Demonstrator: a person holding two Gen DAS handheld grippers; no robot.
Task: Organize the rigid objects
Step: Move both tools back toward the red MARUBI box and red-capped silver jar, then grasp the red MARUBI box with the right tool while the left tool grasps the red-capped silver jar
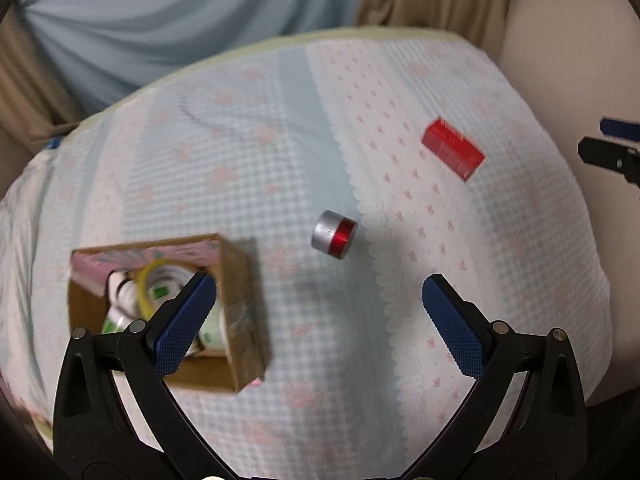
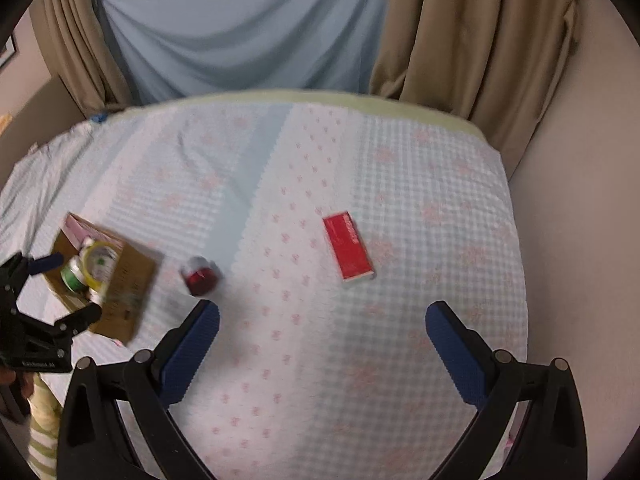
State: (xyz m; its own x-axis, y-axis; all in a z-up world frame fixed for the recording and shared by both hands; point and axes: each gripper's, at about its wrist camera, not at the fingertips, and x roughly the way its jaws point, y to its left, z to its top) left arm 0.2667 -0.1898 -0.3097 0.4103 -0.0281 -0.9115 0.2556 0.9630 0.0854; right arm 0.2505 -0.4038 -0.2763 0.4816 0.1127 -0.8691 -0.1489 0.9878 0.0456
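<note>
1. Far left: cardboard box [image 1: 236, 320] sitting open on the checked bedspread [image 1: 280, 152], already stocked with a yellow tape roll [image 1: 146, 284] and white containers with green labels [image 1: 160, 292]; exact count hard to tell through the blur.
2. Hovering over that box: left gripper [image 1: 320, 292], blue pads spread wide, nothing between them; left fingertip [image 1: 188, 320] hanging above the box opening. Same gripper [image 2: 66, 286] also showing at the left edge of the right wrist view, above the box [image 2: 132, 292].
3. Just right of the box, not touching it: small silver-and-red cylinder [image 1: 334, 234] lying on its side on the bedspread. Blurred in the right wrist view [image 2: 199, 275], close ahead of the right gripper's left fingertip [image 2: 196, 336].
4. Further right, well apart from the cylinder: flat red box [image 1: 452, 148] lying on the pink-patterned strip of cloth [image 2: 304, 208], seen again face-up [image 2: 348, 246].
5. Right side: right gripper [image 2: 322, 320], fingers wide apart, empty, poised above bare cloth with the red box ahead between its fingers.
</note>
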